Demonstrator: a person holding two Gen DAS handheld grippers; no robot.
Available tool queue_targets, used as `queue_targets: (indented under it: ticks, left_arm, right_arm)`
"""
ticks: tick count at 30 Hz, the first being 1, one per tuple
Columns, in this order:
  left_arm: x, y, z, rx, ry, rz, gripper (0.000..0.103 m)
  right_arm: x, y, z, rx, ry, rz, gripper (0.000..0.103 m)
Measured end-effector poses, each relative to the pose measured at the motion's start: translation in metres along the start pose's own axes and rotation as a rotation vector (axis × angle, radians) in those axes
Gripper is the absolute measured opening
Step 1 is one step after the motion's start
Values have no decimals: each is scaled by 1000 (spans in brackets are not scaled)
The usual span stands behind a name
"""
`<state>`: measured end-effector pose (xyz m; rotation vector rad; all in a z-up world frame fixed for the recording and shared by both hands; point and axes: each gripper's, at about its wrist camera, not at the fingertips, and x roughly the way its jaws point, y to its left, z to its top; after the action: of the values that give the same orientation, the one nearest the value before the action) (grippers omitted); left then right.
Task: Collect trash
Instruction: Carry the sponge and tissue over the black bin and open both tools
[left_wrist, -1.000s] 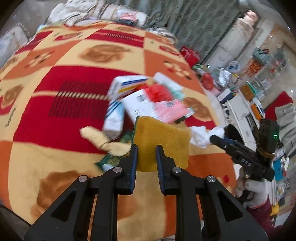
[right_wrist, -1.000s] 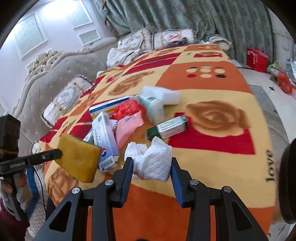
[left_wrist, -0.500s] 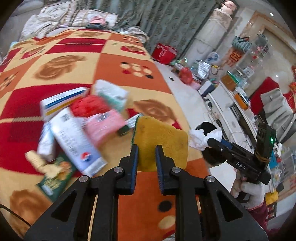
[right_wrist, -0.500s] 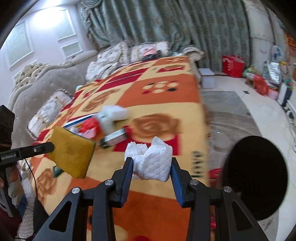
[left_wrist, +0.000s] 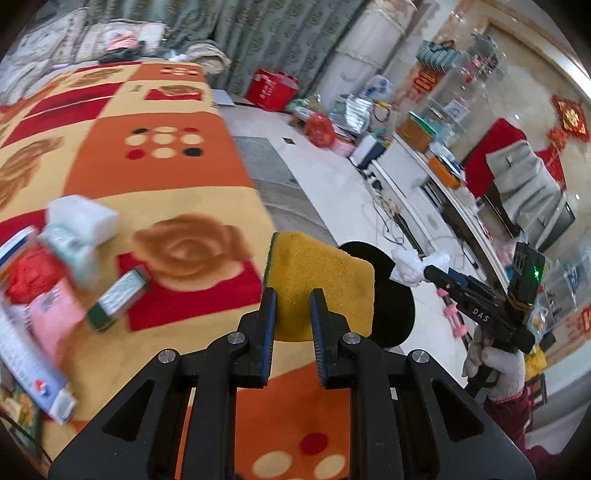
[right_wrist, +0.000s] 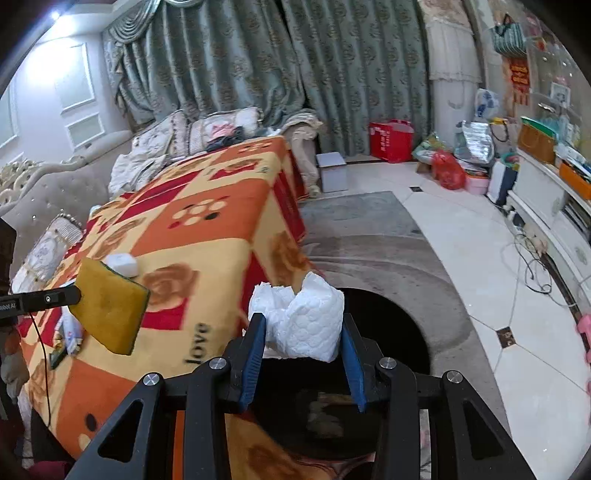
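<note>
Both hand-held grippers point steeply down past the bed's edge. Left hand-held gripper (left_wrist: 293, 306) has its jaws clamped on a yellow sponge (left_wrist: 325, 280), which sticks up between the blue pads, its dark green scrub face along the left edge. Right hand-held gripper (right_wrist: 301, 334) is closed on a crumpled white tissue (right_wrist: 303, 319), held over the black bin (right_wrist: 391, 332) on the floor beside the bed.

In the left wrist view the right hand-held gripper reaches in from the right, held in a white-gloved hand (left_wrist: 498, 365) with a dark red sleeve below it; the tissue shows as a small white wad at its tip. In the right wrist view only the tip of the left hand-held gripper enters from the left edge, with the sponge tilted above the blanket (right_wrist: 207, 236).

The bin is mostly hidden: the sponge and jaws cover it in the left view, and the tissue and gripper body cover its near part in the right view. Something pale lies inside, too dark to make out. More trash, boxes (left_wrist: 81, 221) and wrappers, lies on the blanket at the left, blurred and partly cut off by the frame edge.
</note>
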<state>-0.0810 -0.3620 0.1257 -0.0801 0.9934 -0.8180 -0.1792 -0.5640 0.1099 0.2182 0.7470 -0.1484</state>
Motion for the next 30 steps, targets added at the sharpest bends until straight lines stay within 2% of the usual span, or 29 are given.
queue_targets:
  ticks: [7, 11, 20, 25, 28, 30]
  left_arm:
    - [38, -26, 15, 30, 37, -32, 16]
    - [58, -37, 22, 52, 53, -43, 16]
    - [104, -54, 27, 75, 113, -66, 16]
    - [119, -65, 25, 92, 133, -72, 16]
    - [125, -73, 23, 106, 148, -69, 16]
    - [128, -77, 22, 107, 161, -75, 17]
  right_arm:
    - [9, -46, -16, 43, 13, 2, 38]
    - [9, -62, -23, 72, -12, 15, 38]
    - [16, -67, -29, 83, -56, 22, 38]
    - [24, -63, -27, 79, -42, 8, 38]
    - [25, -67, -29, 119, -47, 3, 45]
    - [24, -72, -29, 170, -47, 4, 46]
